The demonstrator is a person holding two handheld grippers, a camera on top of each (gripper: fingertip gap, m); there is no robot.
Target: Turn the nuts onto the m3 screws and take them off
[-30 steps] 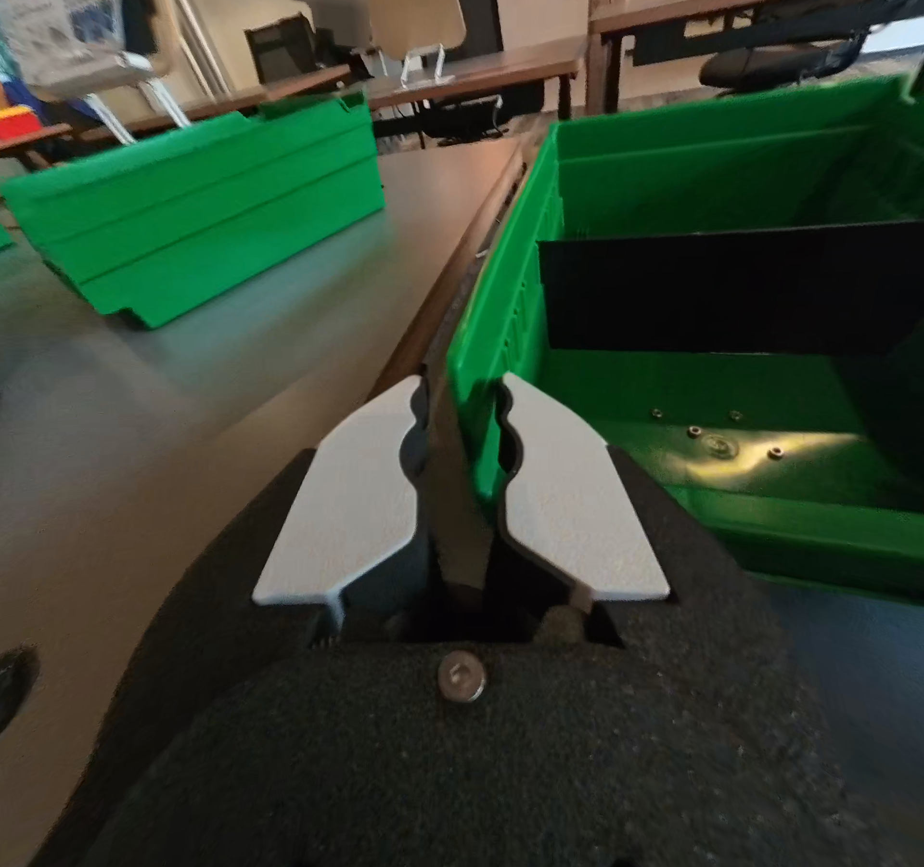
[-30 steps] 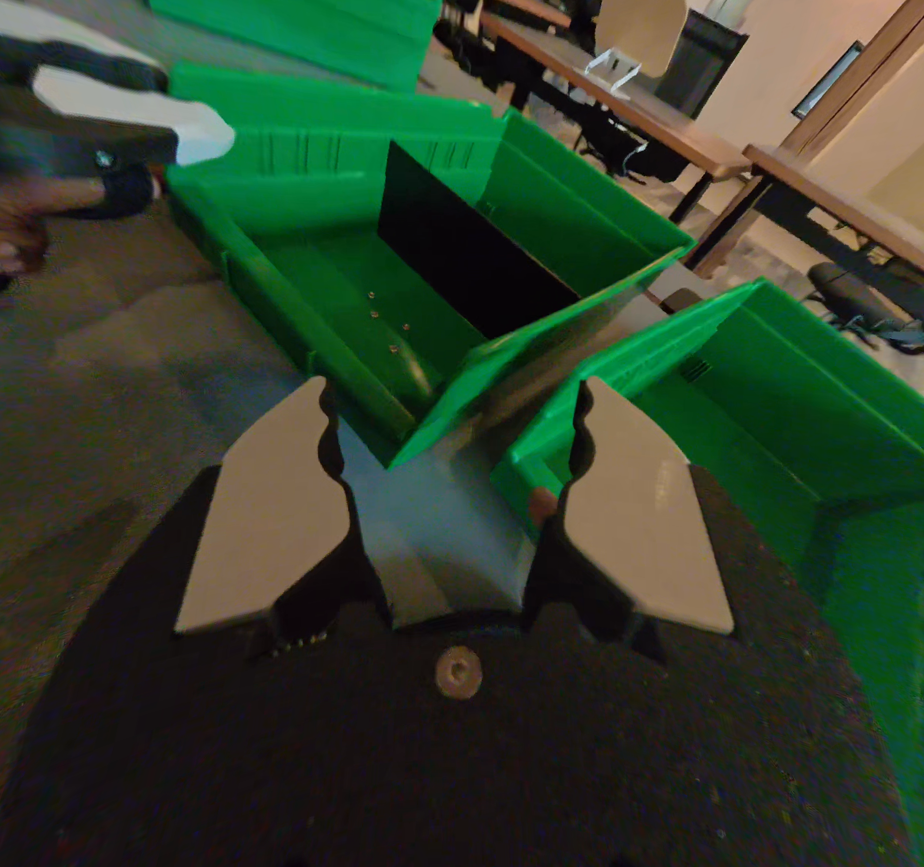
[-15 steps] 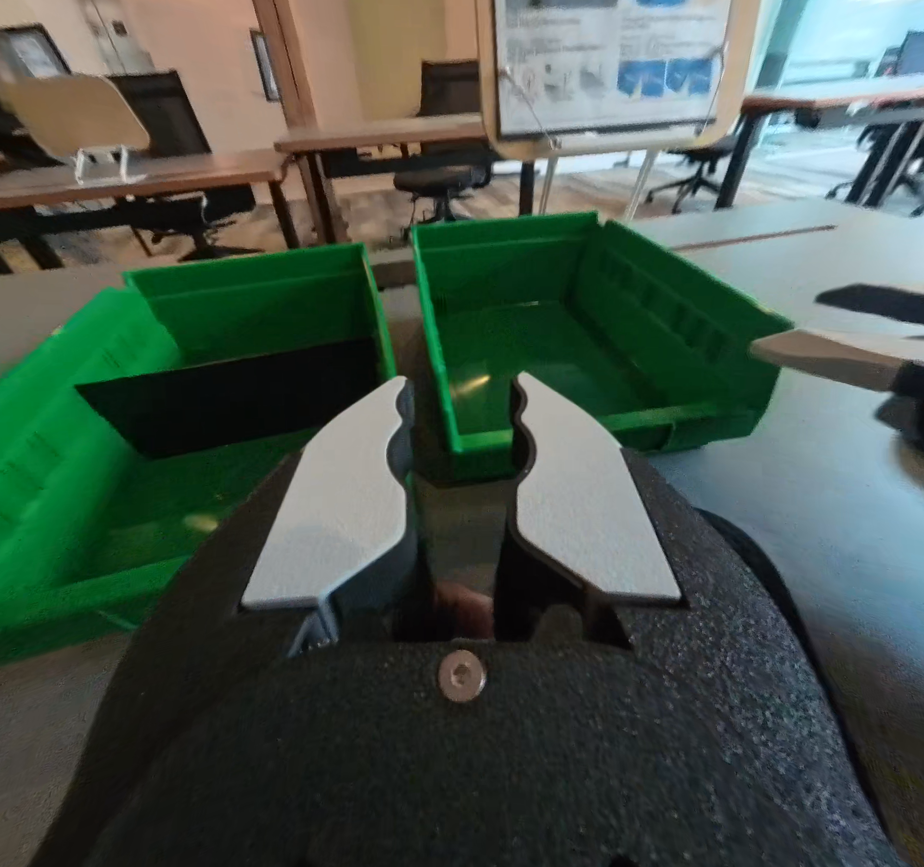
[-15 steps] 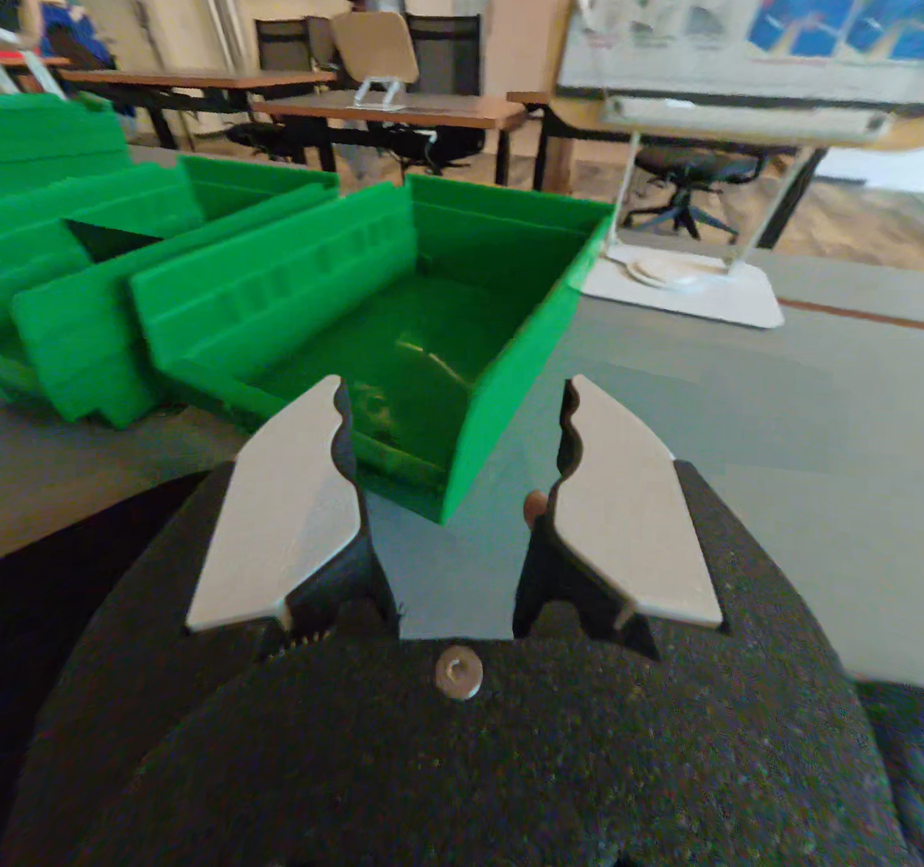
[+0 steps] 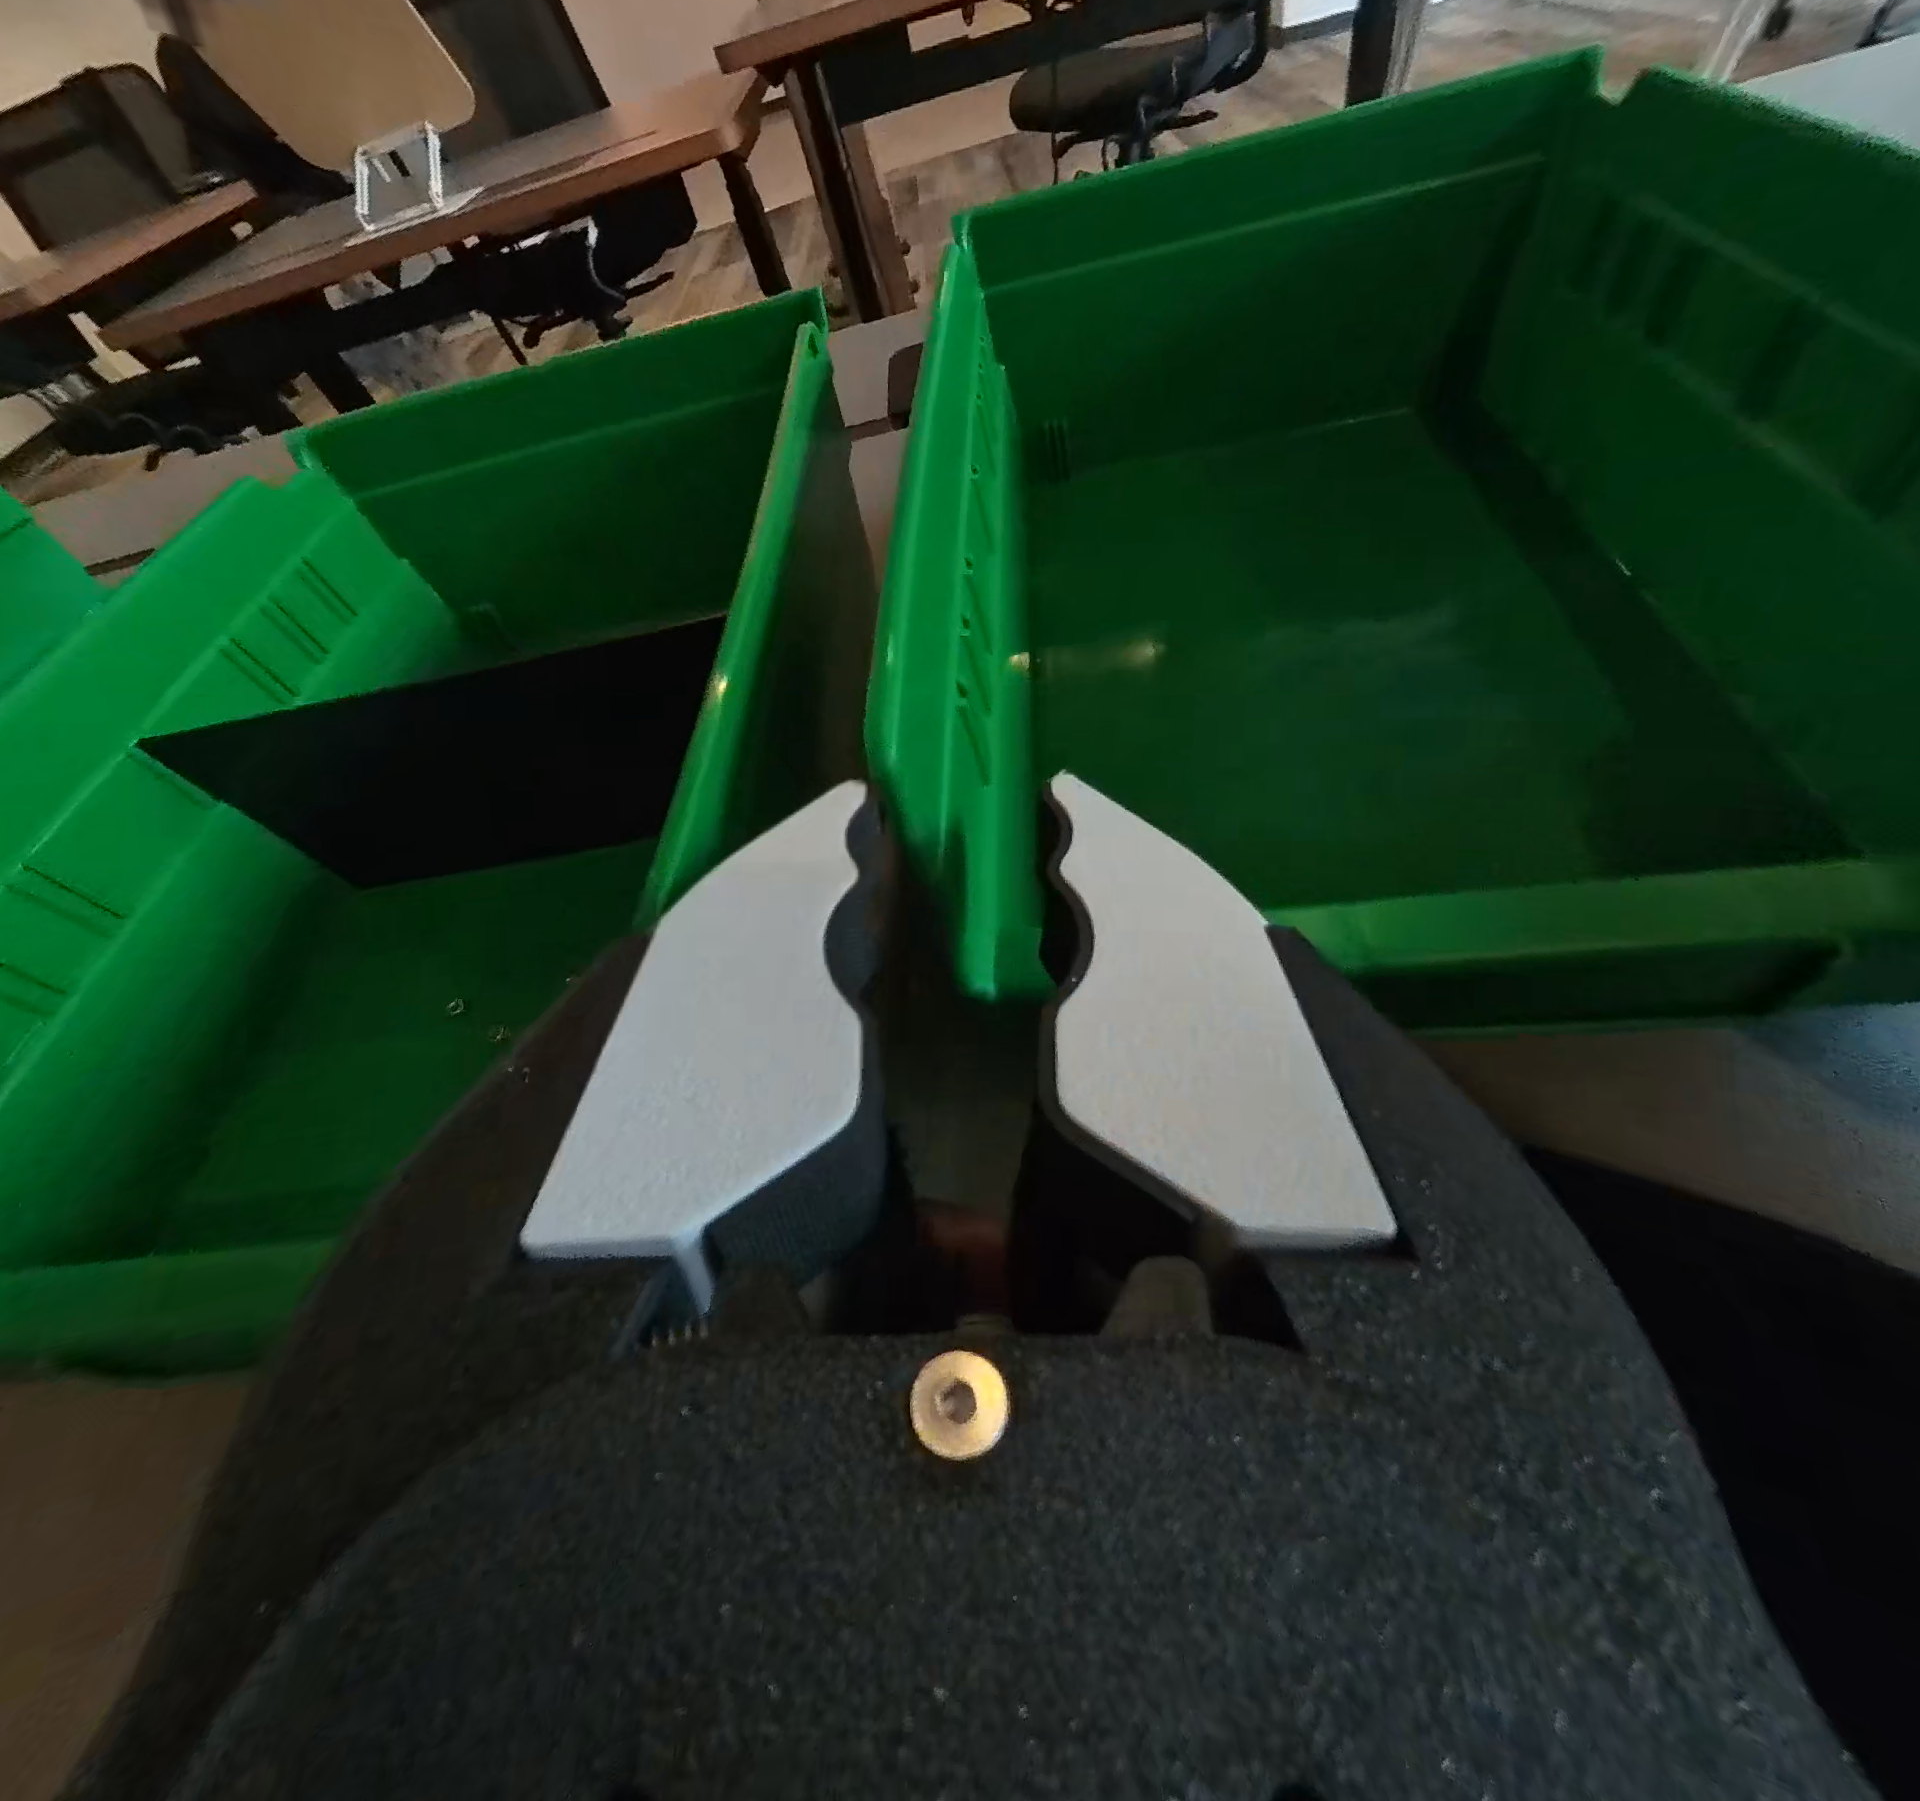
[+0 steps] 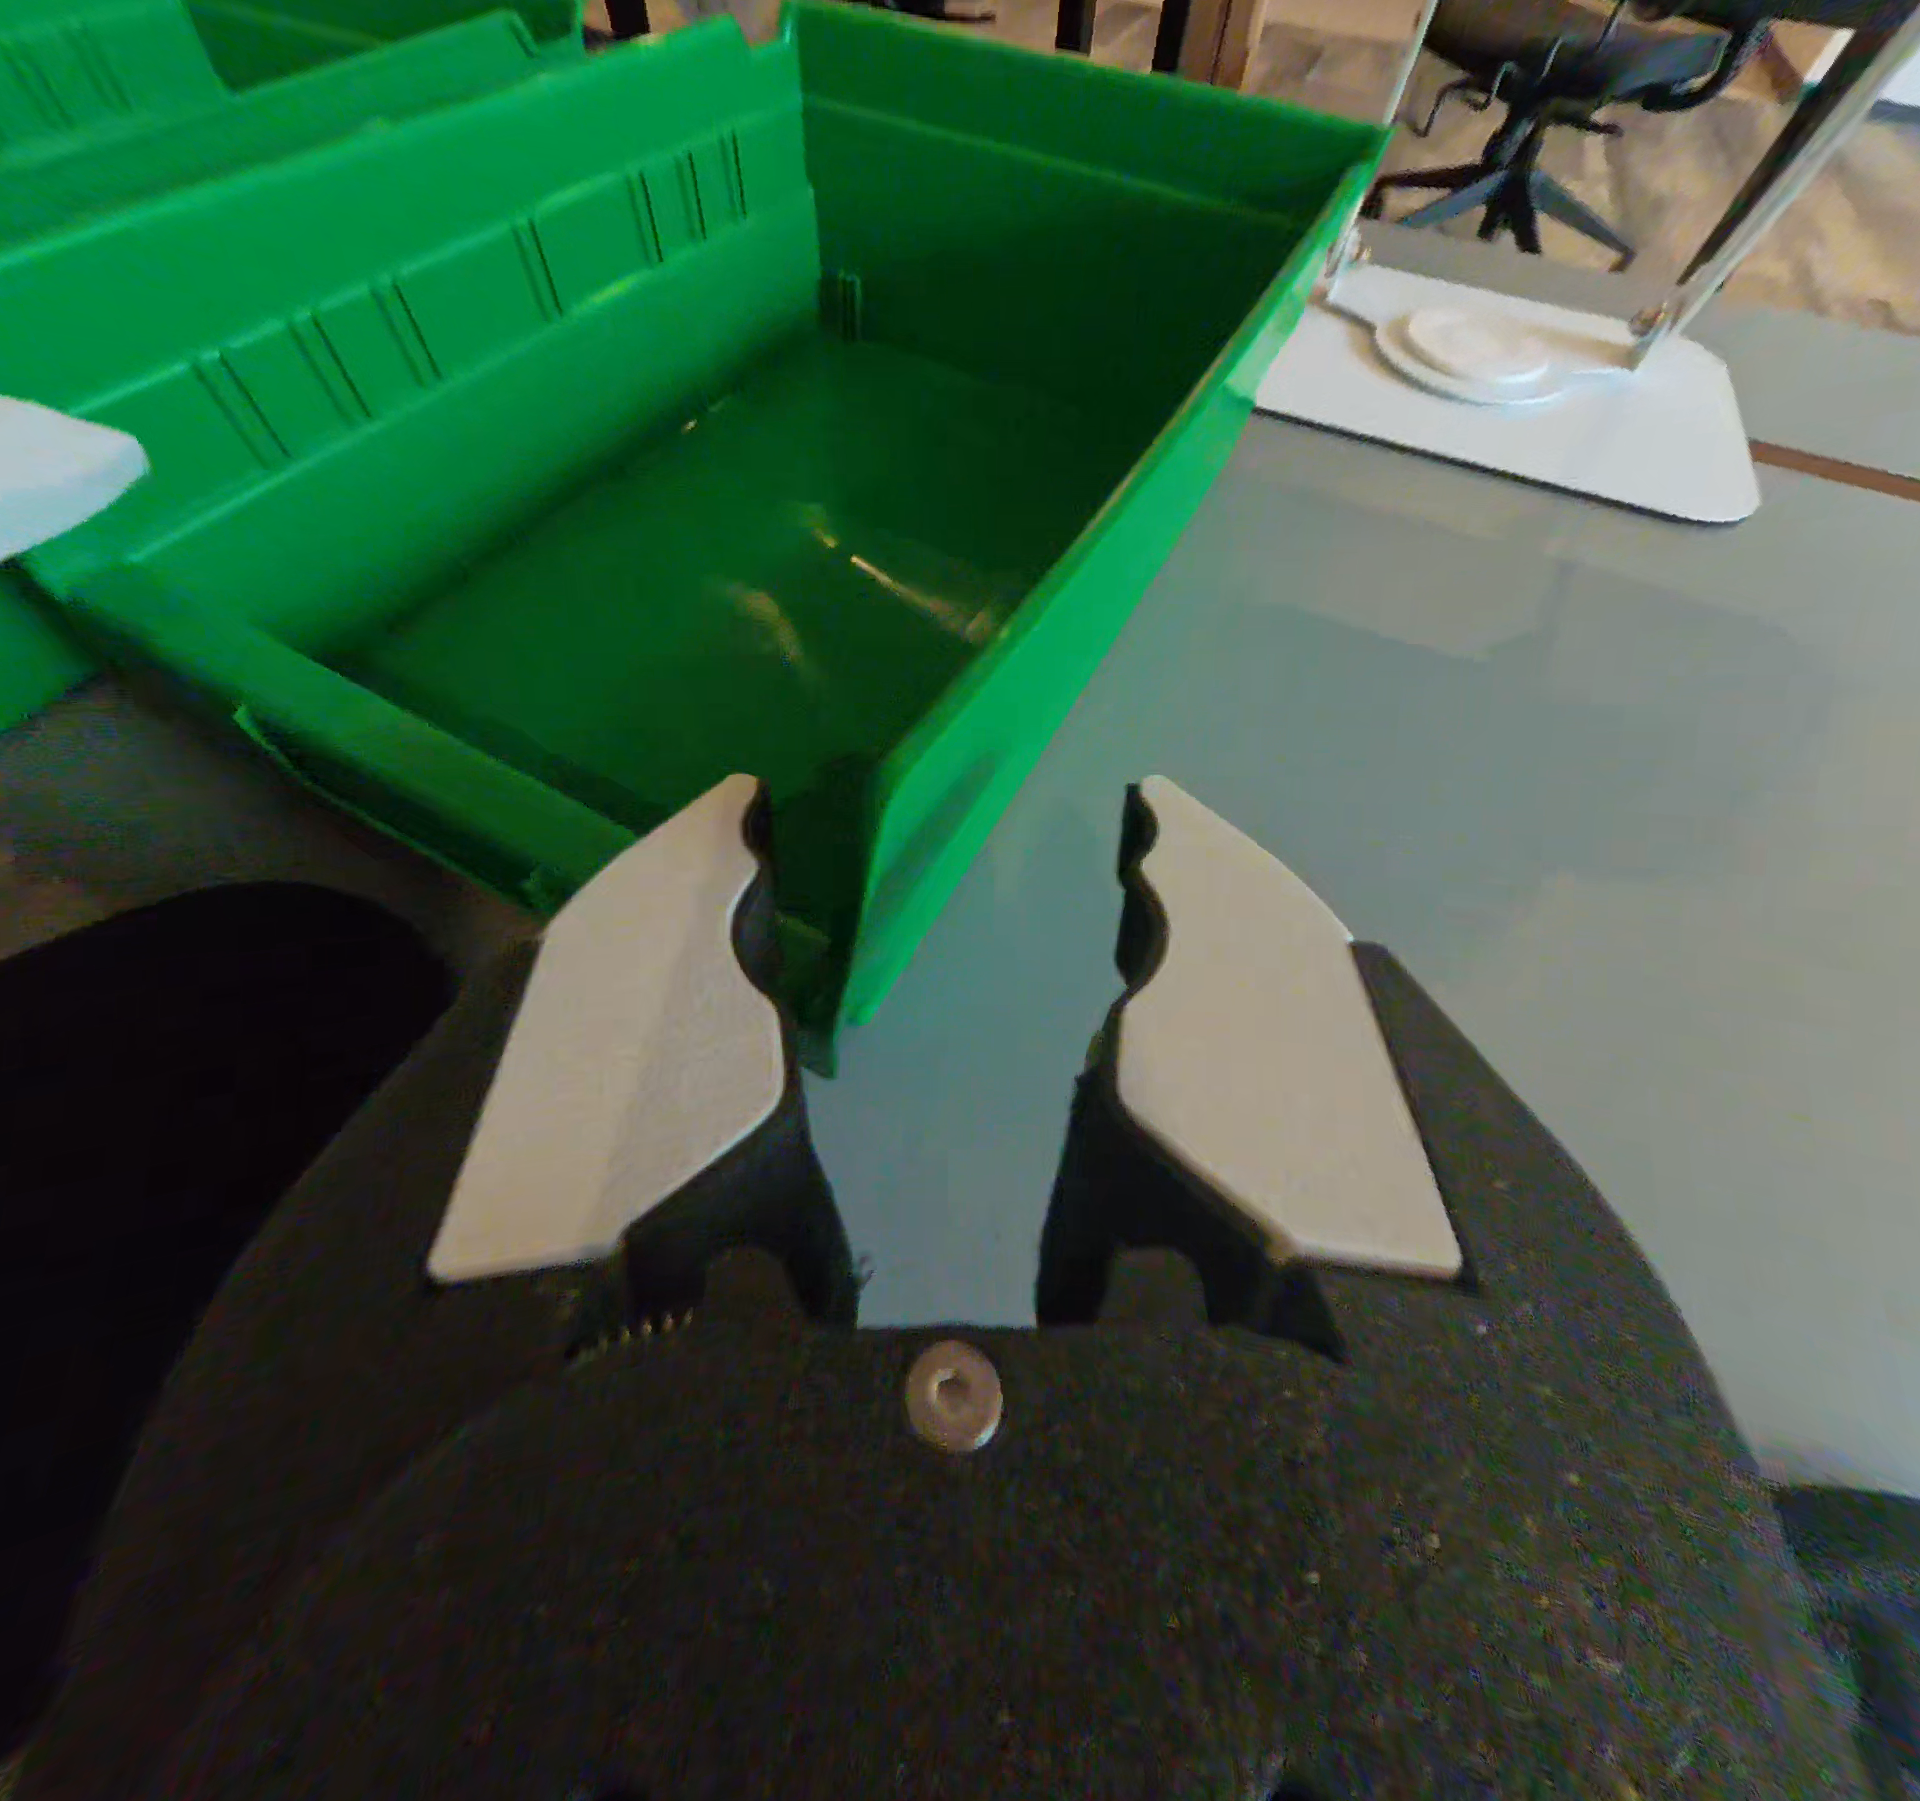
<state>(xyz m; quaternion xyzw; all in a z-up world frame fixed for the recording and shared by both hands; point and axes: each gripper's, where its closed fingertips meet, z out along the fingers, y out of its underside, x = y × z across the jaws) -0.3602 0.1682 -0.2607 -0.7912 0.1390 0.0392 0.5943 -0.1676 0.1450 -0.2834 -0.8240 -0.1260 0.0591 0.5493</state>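
An empty green bin [image 5: 1455,317] stands on the grey table, right of a green bin with a black divider [image 5: 447,743]. A few small nuts [image 5: 457,1006] lie on the divided bin's floor. My left gripper [image 5: 961,795] is shut on the empty bin's left wall [image 5: 956,712] at its near corner, with both pads against it. My right gripper [image 6: 940,795] is open and straddles the same bin's right wall [image 6: 1039,629]. There is a clear gap between the right pad and the wall. A left fingertip [image 6: 52,484] shows at the left edge of the right wrist view.
A white stand base [image 6: 1507,380] sits on the grey table [image 6: 1455,816] right of the empty bin. More green bins [image 6: 104,37] lie at the far left. Brown desks [image 5: 582,162] and office chairs stand behind the table.
Both grippers swung from the divided bin to the empty bin. The left jaws opened a little, then closed on its left wall. The right jaws narrowed around its right wall.
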